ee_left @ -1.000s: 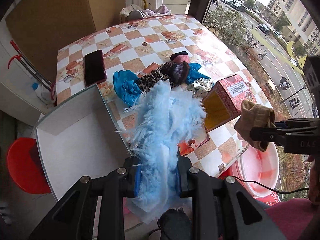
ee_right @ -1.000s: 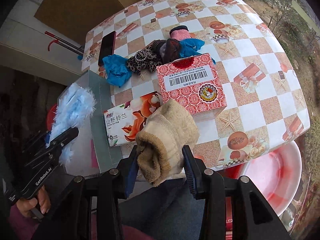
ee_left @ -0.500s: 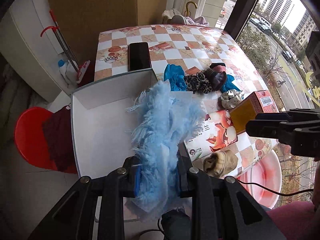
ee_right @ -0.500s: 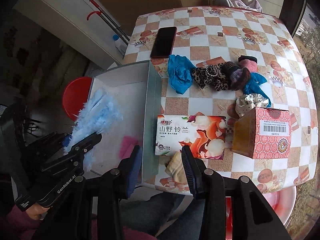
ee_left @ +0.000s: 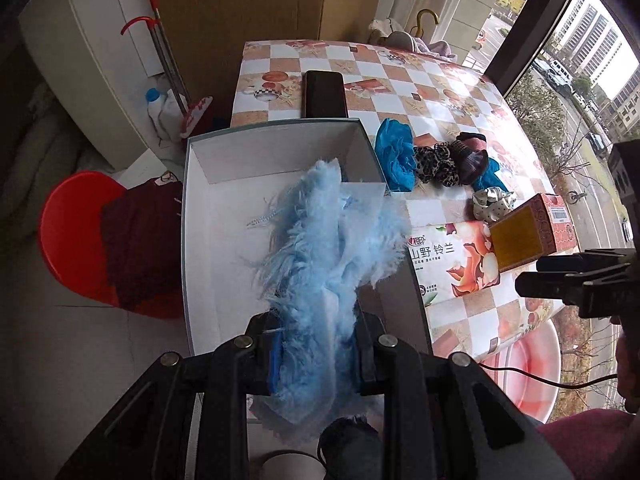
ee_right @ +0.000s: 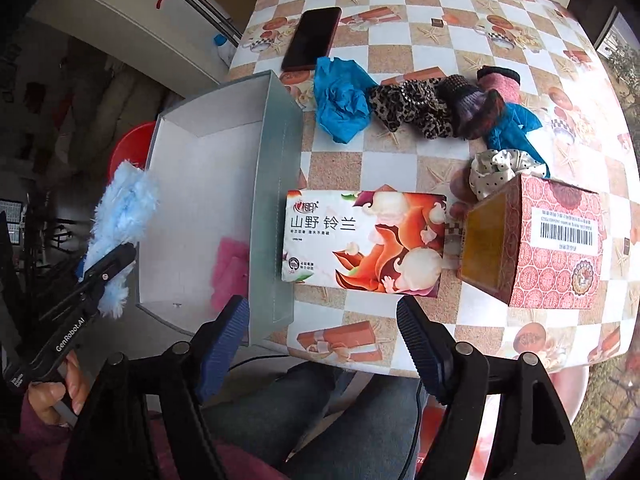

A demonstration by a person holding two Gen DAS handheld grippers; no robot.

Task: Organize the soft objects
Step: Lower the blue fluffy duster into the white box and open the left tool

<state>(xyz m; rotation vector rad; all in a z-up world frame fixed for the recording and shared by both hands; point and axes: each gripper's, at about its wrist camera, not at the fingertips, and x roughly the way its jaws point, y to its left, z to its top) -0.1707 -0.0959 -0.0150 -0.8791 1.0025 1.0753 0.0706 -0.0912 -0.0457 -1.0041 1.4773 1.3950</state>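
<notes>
Fluff is the hazard: the left claw (ee_left: 316, 354) clamps a blue feathery duster (ee_left: 328, 248) above the grey box (ee_left: 200, 184); strands may cling on release. Right claw (ee_right: 322, 344), empty, is opening over the bench (ee_right: 400, 160) edge.

Table (ee_left: 400, 80) w/ checkered orange-white oilcloth, starfish & gift-box prints, set by a big window (ee_left: 568, 64). Daylight comes in from that side; outside are apt towers, bare trees, a road w/ cars far below. Brown wall panel (ee_left: 240, 4) behind the table's far end. White cabinet (ee_left: 80, 60) at left, red-handled mop (ee_left: 160, 52) leaning on it, white bottle w/ blue cap (ee_left: 154, 108) at its foot. Floor is pale tile. Red plastic stool (ee_left: 68, 248) w/ dark red cloth (ee_left: 140, 240) draped on it. Pink basin (ee_left: 532, 364) under the table edge, window side. Yellow hooked handle (ee_left: 424, 20) & pale clothes at far end.
</notes>
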